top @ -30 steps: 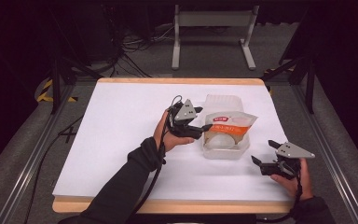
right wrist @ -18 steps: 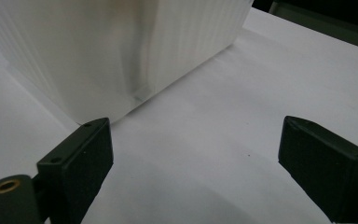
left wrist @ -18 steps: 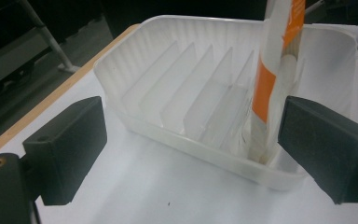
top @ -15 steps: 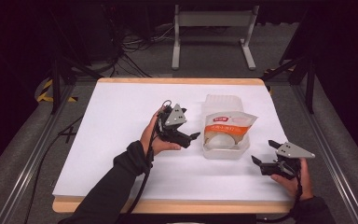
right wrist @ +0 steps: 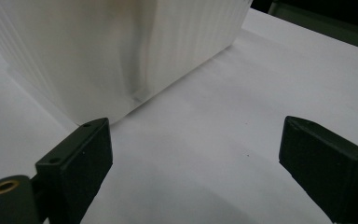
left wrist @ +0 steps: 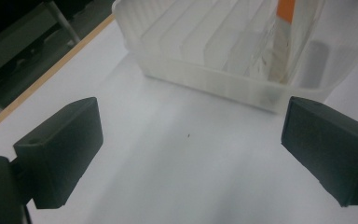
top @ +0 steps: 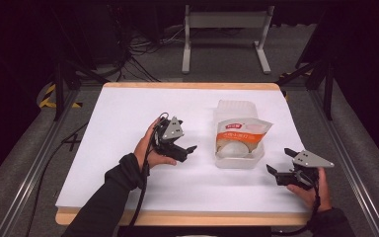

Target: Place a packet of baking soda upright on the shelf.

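A clear ribbed plastic container (top: 237, 109) stands on the white table right of centre, with an orange-and-white pouch (top: 241, 137) resting in it. My left gripper (top: 187, 150) sits open on the table a short way left of the container, nothing between its jaws. In the left gripper view the container (left wrist: 223, 60) lies ahead past both jaws, with the pouch's orange strip (left wrist: 284, 9) showing. My right gripper (top: 279, 165) is open near the front right, just off the container's near right corner. The container wall (right wrist: 98, 51) rises close ahead in the right gripper view.
The white table top (top: 118, 123) has a wooden edge (top: 177, 217) at the front. Metal rails run along both sides, and a grey stand (top: 224, 34) and cables lie on the dark floor beyond the far edge.
My left gripper has drawn back leftward and toward the front, away from the container, and now rests apart from it. The right gripper has stayed in place.
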Action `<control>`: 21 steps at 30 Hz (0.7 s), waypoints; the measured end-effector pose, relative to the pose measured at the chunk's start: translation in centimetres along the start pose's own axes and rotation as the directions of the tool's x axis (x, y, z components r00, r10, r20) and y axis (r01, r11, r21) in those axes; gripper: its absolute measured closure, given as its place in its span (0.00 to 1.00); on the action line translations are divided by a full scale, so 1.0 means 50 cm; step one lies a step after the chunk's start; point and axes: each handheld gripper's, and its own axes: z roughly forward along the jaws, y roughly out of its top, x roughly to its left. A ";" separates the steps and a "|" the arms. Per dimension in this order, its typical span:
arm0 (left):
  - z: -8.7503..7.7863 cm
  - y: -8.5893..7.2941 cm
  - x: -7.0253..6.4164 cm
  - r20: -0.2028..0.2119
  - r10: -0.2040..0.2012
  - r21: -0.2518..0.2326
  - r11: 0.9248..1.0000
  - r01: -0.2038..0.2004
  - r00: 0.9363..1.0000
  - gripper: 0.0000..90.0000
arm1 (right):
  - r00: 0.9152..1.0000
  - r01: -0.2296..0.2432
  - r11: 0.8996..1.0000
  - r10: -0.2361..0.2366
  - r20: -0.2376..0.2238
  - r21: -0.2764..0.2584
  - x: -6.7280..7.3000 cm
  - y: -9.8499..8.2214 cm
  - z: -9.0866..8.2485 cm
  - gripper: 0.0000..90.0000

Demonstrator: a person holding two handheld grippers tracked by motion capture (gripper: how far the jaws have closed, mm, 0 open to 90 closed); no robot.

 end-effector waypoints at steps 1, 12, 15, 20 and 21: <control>0.000 0.000 0.000 0.000 0.000 0.000 1.000 0.000 1.000 0.07 | 1.000 0.000 1.000 0.000 0.000 0.000 0.000 0.000 0.000 0.11; -0.044 -0.078 0.014 -0.042 -0.020 0.039 0.999 0.021 0.999 0.08 | 1.000 0.007 1.000 -0.007 0.002 0.006 0.001 0.000 0.001 0.11; -0.052 -0.097 0.017 -0.057 -0.012 0.059 0.998 0.015 0.998 0.08 | 1.000 0.008 1.000 -0.008 0.002 0.007 0.001 0.001 0.001 0.11; -0.070 -0.126 0.018 -0.079 -0.011 0.064 0.998 0.016 0.997 0.08 | 1.000 0.008 1.000 -0.008 0.002 0.005 0.001 0.001 0.001 0.11; -0.076 -0.133 0.020 -0.080 -0.018 0.063 0.998 0.024 0.997 0.09 | 1.000 0.008 1.000 -0.008 0.002 0.004 0.001 0.000 0.001 0.11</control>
